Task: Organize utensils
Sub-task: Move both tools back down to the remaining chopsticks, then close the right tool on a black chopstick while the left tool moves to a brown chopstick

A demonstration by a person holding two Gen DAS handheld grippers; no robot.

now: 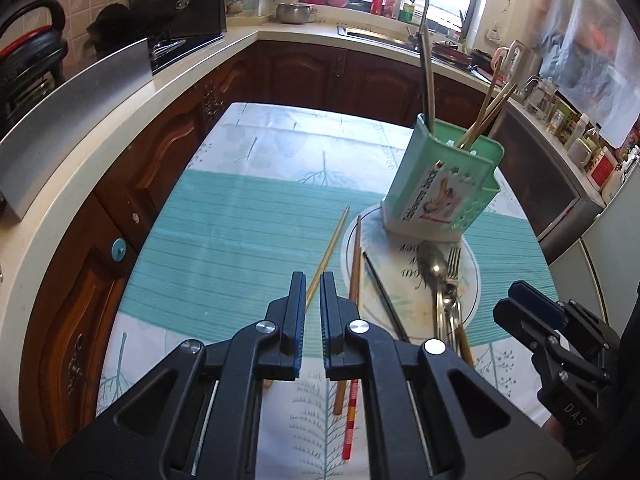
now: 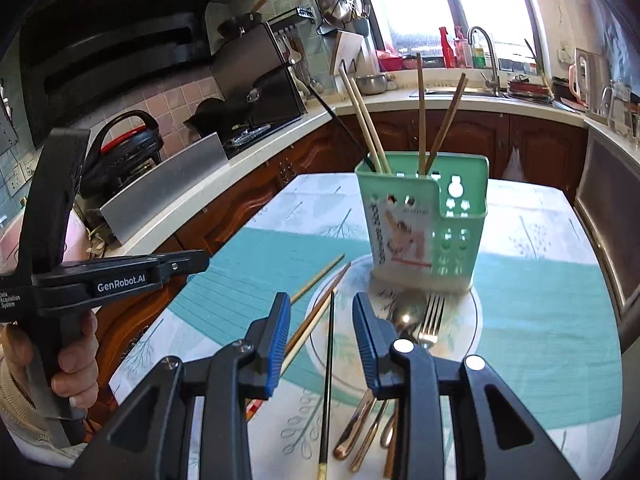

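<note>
A green utensil holder [image 1: 444, 184] [image 2: 424, 224] stands on a white plate [image 1: 472, 280] [image 2: 476, 320] and holds several chopsticks [image 2: 368, 120]. Loose chopsticks lie beside and across the plate: a light one [image 1: 332, 248] [image 2: 320, 274], a brown one [image 1: 355, 264] [image 2: 316, 316] and a black one [image 1: 384, 292] [image 2: 329, 368]. A spoon [image 1: 432, 264] [image 2: 408, 312] and a fork [image 1: 453, 264] [image 2: 432, 316] lie on the plate. My left gripper [image 1: 314, 280] hovers over the light chopstick, jaws a narrow gap apart, empty. My right gripper [image 2: 322, 304] [image 1: 524, 300] is open above the black chopstick.
The table has a teal and white cloth [image 1: 240, 220] [image 2: 540, 300]. A worktop [image 1: 120, 120] with a stove runs along the left, a sink and tap [image 1: 420, 8] [image 2: 484, 52] at the back, and a counter with jars [image 1: 580, 136] on the right.
</note>
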